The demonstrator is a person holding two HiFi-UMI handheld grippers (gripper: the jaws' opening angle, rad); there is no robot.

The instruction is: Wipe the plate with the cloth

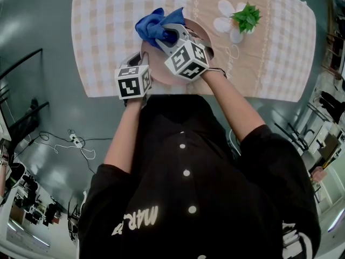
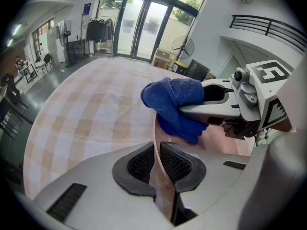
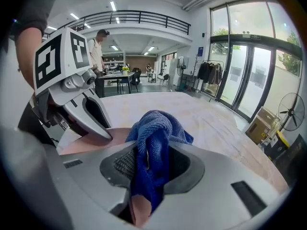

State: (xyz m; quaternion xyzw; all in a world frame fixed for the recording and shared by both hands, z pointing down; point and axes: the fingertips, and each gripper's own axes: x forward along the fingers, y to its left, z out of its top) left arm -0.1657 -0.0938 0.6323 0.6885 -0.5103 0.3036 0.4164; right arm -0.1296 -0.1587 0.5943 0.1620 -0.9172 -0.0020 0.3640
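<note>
A pink plate [image 1: 161, 72] lies on the checked tablecloth [image 1: 108, 31], partly hidden by both grippers. My left gripper [image 2: 157, 163] is shut on the plate's [image 2: 154, 143] near left rim, which runs edge-on between its pads. My right gripper [image 3: 148, 164] is shut on a bunched blue cloth [image 3: 152, 143], which sits over the plate [image 3: 91, 140]. From the head view the blue cloth [image 1: 153, 25] shows at the plate's far left edge, ahead of the right gripper [image 1: 172, 36]. The left gripper [image 1: 137, 63] sits at the plate's left side.
A small green potted plant [image 1: 247, 17] stands on the table to the right of the plate, by a white flower print [image 1: 226, 15]. The table's near edge [image 1: 188, 96] runs just in front of me. Cables [image 1: 75, 142] lie on the floor at left.
</note>
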